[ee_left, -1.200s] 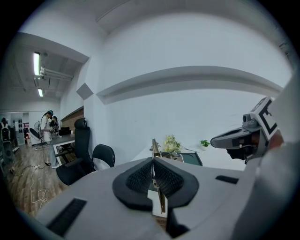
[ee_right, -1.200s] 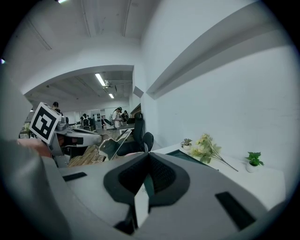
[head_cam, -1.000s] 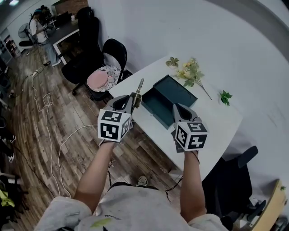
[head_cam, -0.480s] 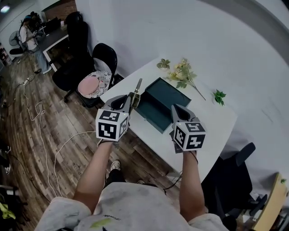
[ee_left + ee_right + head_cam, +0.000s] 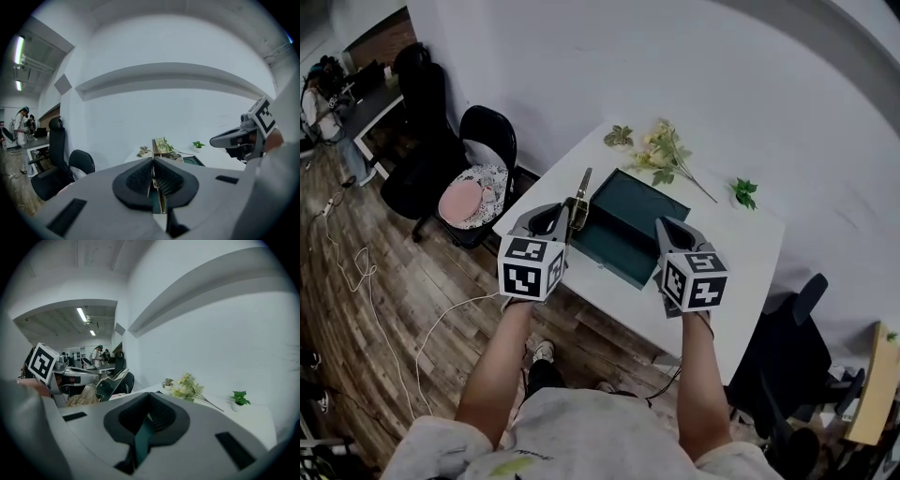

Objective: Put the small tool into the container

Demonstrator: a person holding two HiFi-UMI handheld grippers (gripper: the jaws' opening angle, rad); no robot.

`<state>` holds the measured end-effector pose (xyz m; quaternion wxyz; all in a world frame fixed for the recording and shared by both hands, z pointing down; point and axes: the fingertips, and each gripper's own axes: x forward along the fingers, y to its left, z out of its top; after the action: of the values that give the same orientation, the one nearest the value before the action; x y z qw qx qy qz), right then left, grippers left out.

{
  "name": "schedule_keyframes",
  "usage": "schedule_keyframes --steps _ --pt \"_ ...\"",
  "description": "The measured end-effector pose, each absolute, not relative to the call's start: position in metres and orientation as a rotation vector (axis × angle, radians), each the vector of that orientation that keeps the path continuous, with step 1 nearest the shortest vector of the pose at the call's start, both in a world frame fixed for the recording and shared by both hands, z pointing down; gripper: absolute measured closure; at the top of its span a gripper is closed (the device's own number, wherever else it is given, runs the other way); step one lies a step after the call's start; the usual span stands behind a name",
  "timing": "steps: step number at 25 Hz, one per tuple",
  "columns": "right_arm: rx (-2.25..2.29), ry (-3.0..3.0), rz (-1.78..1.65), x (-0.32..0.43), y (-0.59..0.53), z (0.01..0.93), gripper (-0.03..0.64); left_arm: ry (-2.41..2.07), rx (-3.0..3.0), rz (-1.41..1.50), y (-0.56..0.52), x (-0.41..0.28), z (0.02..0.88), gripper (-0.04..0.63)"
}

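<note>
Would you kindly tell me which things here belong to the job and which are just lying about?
Job: thin brass tool, in the shut left tongs; dark teal rectangular container, its edge in the right tongs.
Lying about: pale yellow flower spray; two green sprigs; black chair with pink cushion.

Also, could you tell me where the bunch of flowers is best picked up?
Probably by the bare stem of the flowers, coming from above at its right end: it lies flat on the table, thin and clear of the bulky, soft blossoms.
</note>
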<state>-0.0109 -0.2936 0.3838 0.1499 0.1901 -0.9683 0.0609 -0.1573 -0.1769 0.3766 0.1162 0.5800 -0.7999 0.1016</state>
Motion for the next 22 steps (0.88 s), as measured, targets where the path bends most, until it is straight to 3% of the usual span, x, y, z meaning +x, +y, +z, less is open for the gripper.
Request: schedule_keyframes --steps 22 --pt "1.067 -2.597 0.237 -0.023 -0.283 0.379 0.614 -1.918 2.15 0.339 -0.237 -0.189 0.385 0.592"
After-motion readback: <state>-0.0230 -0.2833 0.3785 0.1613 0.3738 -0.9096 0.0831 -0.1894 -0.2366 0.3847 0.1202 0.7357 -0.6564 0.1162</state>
